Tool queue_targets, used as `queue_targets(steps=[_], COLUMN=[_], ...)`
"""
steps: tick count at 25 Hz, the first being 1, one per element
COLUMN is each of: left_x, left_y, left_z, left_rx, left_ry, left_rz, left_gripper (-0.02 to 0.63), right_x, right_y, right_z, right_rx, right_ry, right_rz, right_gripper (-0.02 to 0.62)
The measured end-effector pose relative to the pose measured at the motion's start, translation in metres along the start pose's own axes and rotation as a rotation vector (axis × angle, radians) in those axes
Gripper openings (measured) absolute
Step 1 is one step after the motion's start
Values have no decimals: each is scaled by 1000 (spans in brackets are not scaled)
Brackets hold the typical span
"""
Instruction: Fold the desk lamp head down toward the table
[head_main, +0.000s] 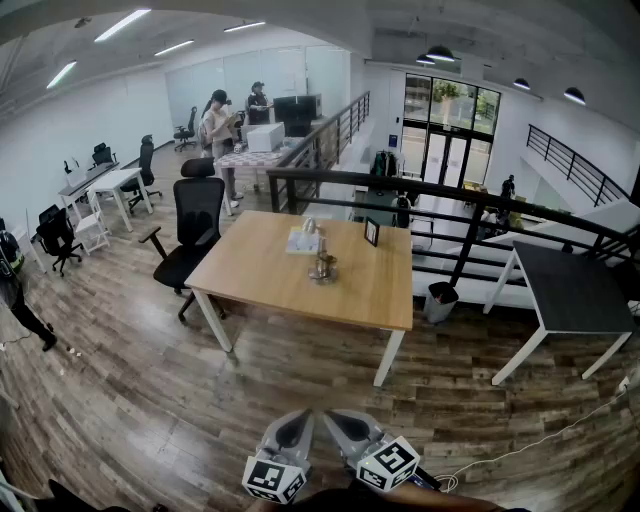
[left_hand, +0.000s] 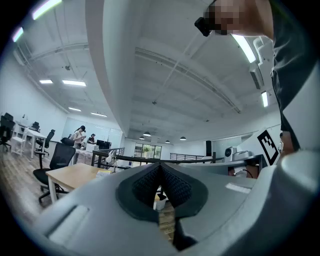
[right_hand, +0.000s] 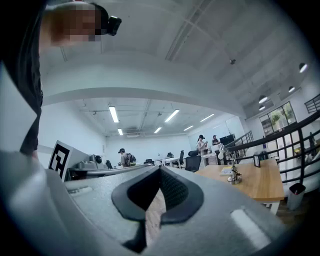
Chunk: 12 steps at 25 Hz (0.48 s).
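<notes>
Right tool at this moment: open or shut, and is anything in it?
Shut and empty. In the right gripper view the right tool has jaws meeting at the tips; only wooden floor shows between them.

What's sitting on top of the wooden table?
A small desk lamp, a pale boxy item and a dark upright frame. Whatever lies directly behind the frame is hidden.

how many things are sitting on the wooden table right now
3 on the wooden table: a flat white box near the far middle, the desk lamp just in front of it, a small dark frame right of the box. Anything smaller may go unseen.
</notes>
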<state>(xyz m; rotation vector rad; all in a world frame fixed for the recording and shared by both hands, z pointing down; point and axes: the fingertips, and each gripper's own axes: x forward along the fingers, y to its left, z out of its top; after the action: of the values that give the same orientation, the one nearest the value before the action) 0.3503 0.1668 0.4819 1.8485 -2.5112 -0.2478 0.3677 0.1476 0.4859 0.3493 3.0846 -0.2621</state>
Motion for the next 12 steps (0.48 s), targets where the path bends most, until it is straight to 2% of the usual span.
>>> queue_targets(steps=[12], left_x=[-3], left_y=[8], left_z=[-3], left_rx=[-29], left_ry=[-2], left_rz=[33], left_gripper=[0], right_x=[4], right_y=[4], right_z=[-4], right_rx=[5], right_ry=[18], right_rz=[28], right_gripper=[1])
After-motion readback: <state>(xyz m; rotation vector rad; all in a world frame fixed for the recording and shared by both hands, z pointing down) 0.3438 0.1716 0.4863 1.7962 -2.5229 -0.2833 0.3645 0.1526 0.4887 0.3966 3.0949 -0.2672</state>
